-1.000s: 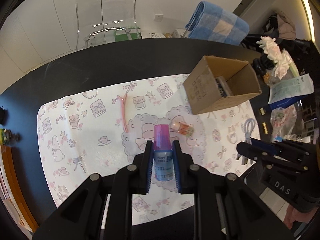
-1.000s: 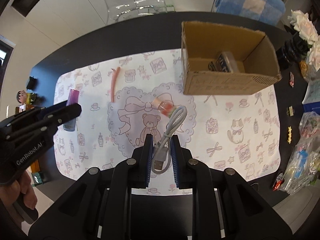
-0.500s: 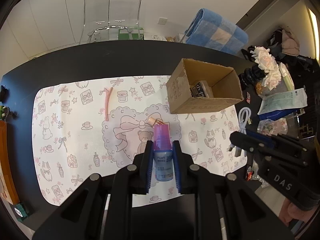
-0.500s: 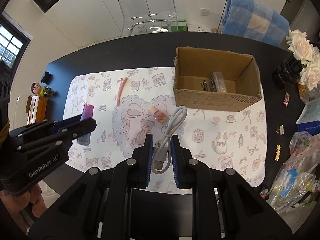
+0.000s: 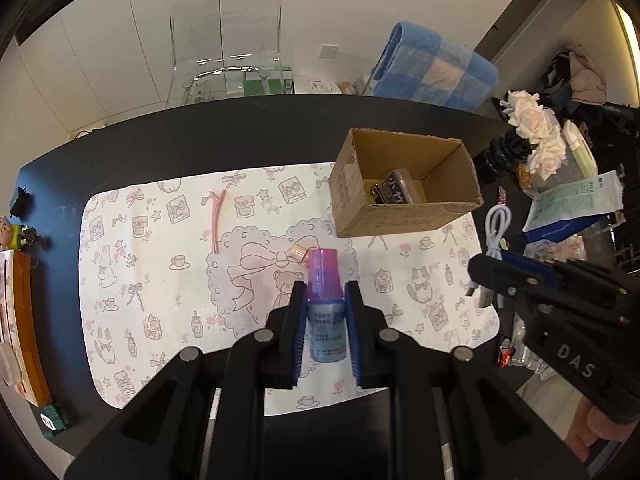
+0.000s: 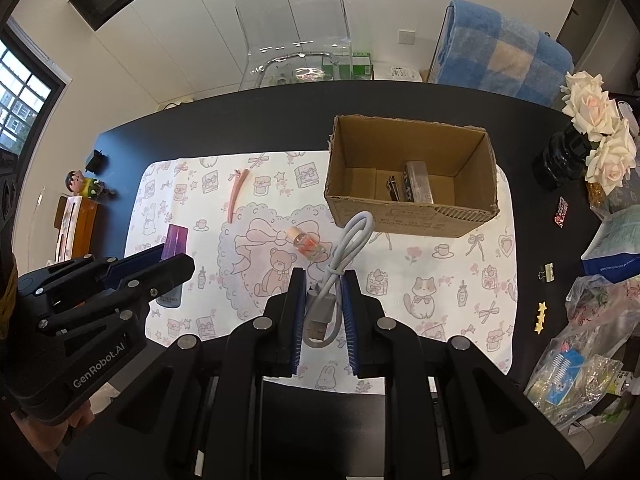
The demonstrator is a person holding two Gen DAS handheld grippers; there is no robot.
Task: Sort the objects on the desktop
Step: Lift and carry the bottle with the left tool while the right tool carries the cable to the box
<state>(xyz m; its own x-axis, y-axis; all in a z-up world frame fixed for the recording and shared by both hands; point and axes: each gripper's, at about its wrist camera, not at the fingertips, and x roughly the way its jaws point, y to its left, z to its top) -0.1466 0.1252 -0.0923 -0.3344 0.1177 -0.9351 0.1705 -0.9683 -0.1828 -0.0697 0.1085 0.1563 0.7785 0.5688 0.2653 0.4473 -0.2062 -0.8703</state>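
Left gripper (image 5: pixel 324 320): jaws clamped on spray bottle (image 5: pixel 325 304). Right gripper (image 6: pixel 324 304): jaws pinching cable (image 6: pixel 340 264). Risk: dangling loop snagging cardboard box (image 6: pixel 404 216) rim; round bottle slipping.

clear chair (image 6: pixel 296 20), blue checked blanket (image 6: pixel 500 52), roses (image 6: pixel 600 128)

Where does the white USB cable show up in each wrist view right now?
Left wrist: white USB cable at the right edge, sticking out of the right gripper, past the mat.
Right wrist: cable centre, clamped between the jaws.
Shared landmark: cardboard box, beyond the cable in both.
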